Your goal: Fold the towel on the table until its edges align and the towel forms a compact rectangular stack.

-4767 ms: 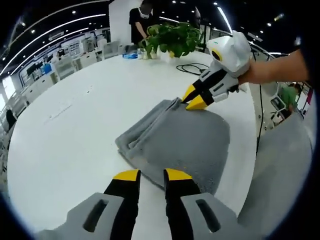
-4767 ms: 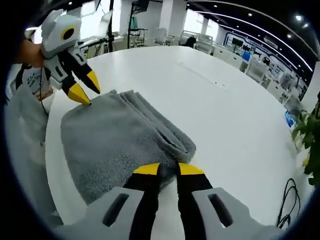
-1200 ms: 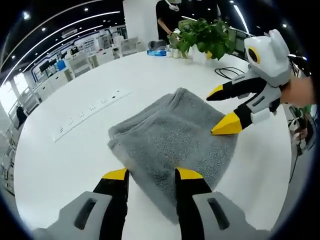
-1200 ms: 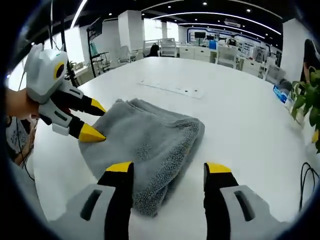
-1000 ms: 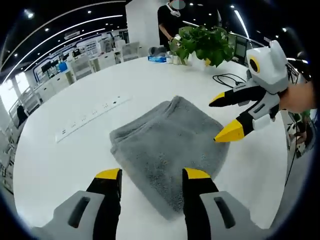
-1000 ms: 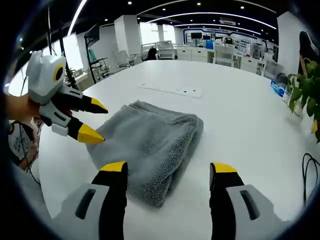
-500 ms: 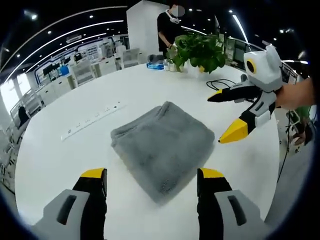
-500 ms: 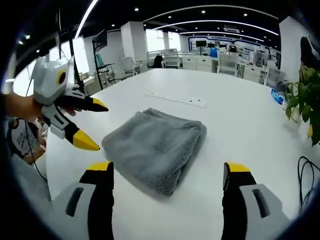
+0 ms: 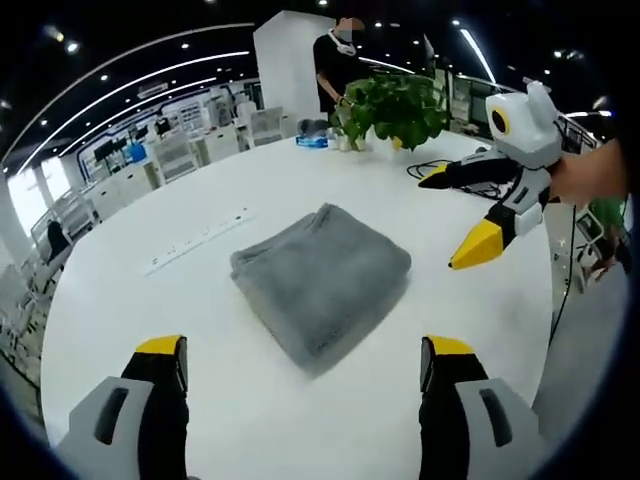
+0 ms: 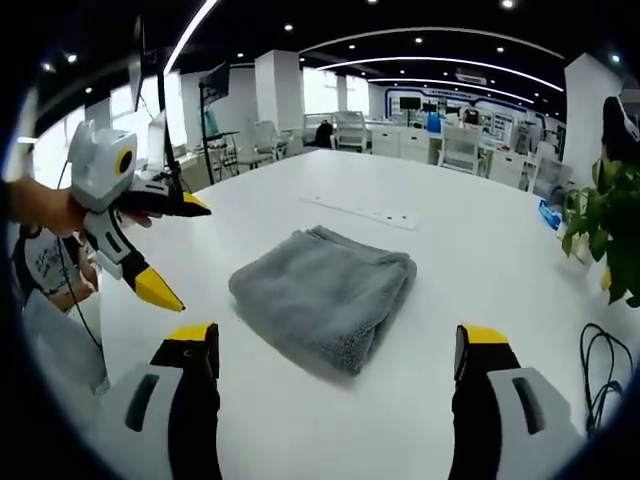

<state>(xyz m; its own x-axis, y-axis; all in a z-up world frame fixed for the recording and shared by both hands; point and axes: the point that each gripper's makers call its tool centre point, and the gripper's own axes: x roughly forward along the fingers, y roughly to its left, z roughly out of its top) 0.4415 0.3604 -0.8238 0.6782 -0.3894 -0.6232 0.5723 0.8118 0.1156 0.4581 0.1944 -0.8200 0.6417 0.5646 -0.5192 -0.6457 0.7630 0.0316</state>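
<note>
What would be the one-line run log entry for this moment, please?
towel: folded, compact stack on table | left hand-held gripper: open, off towel | right hand-held gripper: open, off towel | phase: folding looks done

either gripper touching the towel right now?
No. In the left gripper view both the left gripper and right gripper are open, clear of the folded towel.

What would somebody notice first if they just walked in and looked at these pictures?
Probably the grey towel, folded into a thick little stack in the middle of the big white table. Next, the yellow-tipped left gripper and right gripper, both wide open and off the towel. A leafy green plant stands at the table's far edge, with a person behind it.
</note>
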